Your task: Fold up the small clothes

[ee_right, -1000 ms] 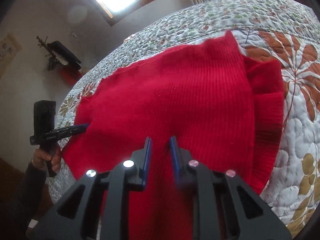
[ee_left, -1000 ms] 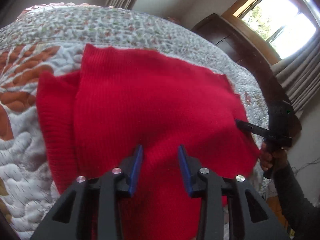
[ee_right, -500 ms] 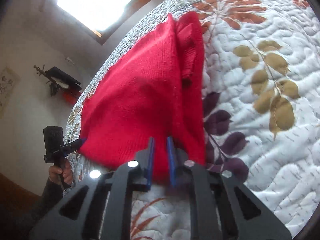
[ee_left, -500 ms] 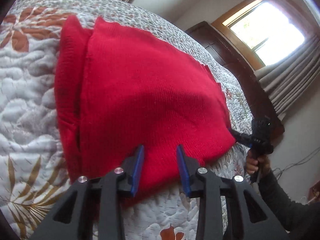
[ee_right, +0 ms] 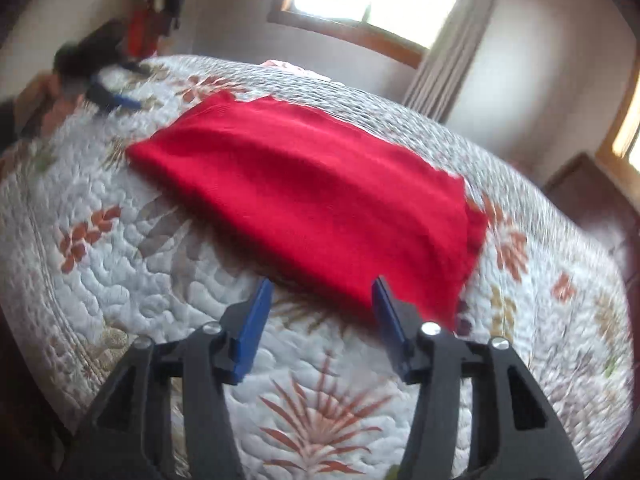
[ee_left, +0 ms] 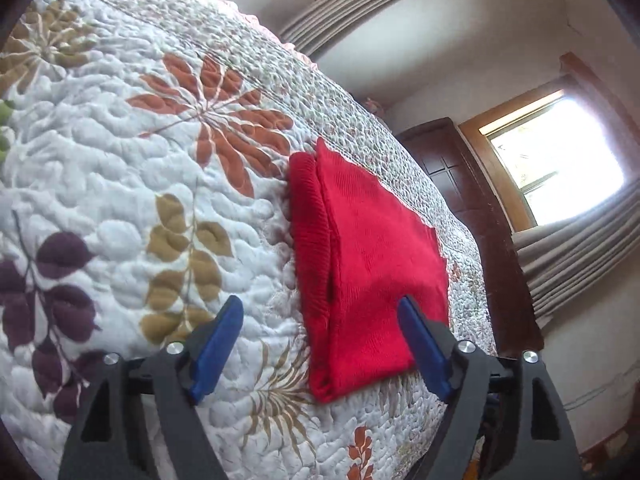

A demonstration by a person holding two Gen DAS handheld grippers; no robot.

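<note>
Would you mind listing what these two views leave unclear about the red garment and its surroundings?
- Red garment: left wrist view, its type and underside are hidden by its own folds.
- Left gripper: right wrist view, motion blur hides its state.
- Dark object on the wall: right wrist view, too blurred to identify.

Sweater (ee_left: 372,264) flat on quilt (ee_left: 120,184)
</note>
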